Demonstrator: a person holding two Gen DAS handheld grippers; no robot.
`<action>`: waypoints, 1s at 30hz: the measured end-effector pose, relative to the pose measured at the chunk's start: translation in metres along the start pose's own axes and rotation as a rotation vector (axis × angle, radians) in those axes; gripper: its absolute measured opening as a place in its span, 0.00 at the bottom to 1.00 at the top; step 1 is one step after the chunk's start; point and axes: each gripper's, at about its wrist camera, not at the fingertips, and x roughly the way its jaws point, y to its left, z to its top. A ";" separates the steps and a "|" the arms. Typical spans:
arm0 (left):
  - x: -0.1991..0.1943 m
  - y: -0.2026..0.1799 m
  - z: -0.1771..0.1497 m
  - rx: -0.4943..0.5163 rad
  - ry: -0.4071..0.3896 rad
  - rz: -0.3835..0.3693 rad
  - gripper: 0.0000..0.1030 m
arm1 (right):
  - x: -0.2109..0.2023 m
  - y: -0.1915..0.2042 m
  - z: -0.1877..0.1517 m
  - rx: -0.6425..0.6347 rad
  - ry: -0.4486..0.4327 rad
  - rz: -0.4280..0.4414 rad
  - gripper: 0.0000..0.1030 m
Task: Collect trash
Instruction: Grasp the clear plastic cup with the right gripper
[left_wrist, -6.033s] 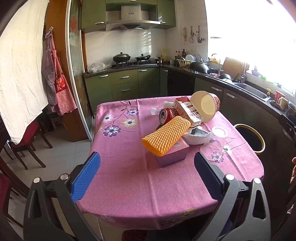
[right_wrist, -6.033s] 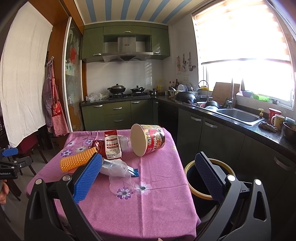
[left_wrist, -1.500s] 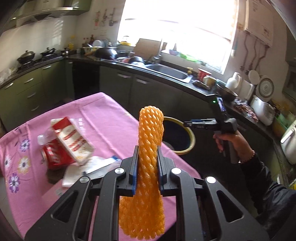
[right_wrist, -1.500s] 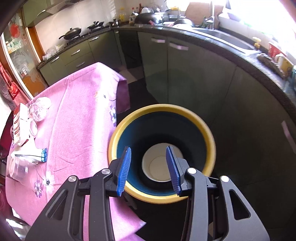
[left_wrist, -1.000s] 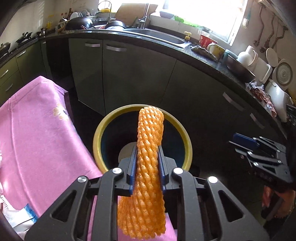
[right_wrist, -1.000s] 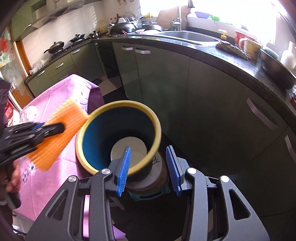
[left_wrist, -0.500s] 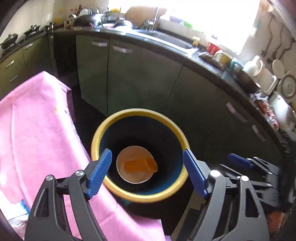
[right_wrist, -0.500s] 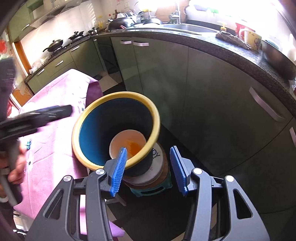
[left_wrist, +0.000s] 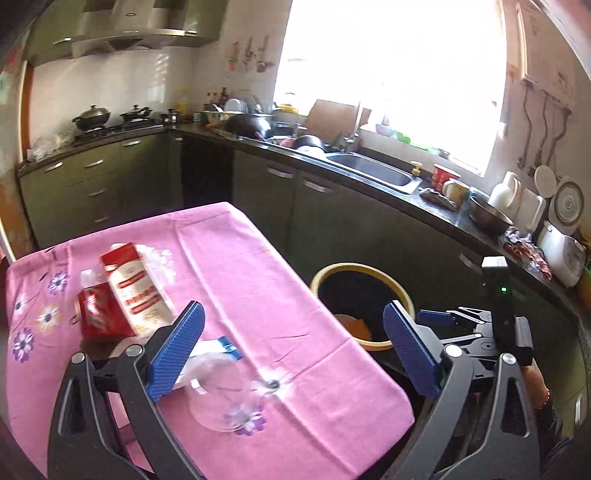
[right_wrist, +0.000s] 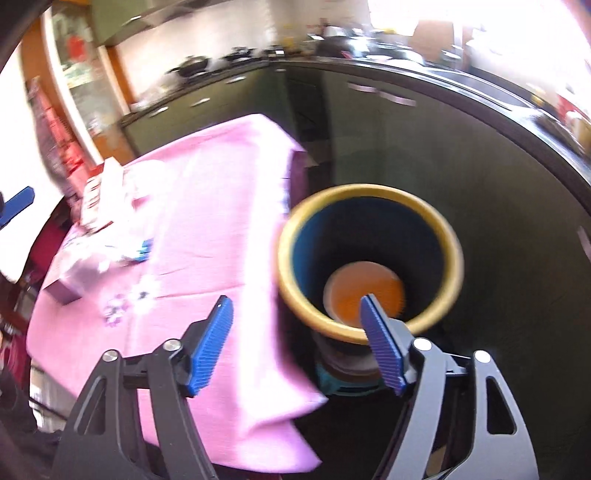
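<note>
The yellow-rimmed trash bin (left_wrist: 321, 280) stands beside the pink table (left_wrist: 236, 273); the orange foam net (right_wrist: 364, 291) lies at its bottom, also seen in the left wrist view (left_wrist: 351, 325). My left gripper (left_wrist: 291, 347) is open and empty above the table's near corner. My right gripper (right_wrist: 295, 343) is open and empty over the gap between table edge and bin (right_wrist: 406, 195). On the table lie a red-and-white carton (left_wrist: 135, 291), a red can (left_wrist: 96, 314), a clear plastic cup (left_wrist: 221, 398) and a white wrapper with blue edge (left_wrist: 218, 347).
Dark green cabinets and a black counter with a sink (left_wrist: 373, 171) run along the right. A purple box (right_wrist: 64, 284) sits at the table's left edge in the right wrist view. The right gripper tool (left_wrist: 495, 332) is beside the bin.
My left gripper has swung back from above the bin toward the table. My right gripper has opened wider and pulled back; the view is motion-blurred. The orange net stays in the bin.
</note>
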 end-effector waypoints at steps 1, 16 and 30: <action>-0.009 0.010 -0.002 -0.009 -0.009 0.022 0.90 | 0.004 0.017 0.002 -0.037 -0.001 0.047 0.77; -0.072 0.115 -0.034 -0.188 -0.049 0.199 0.91 | 0.097 0.180 0.012 -0.315 -0.031 0.217 0.93; -0.060 0.133 -0.048 -0.233 -0.009 0.236 0.91 | 0.141 0.199 0.011 -0.315 0.015 0.173 0.62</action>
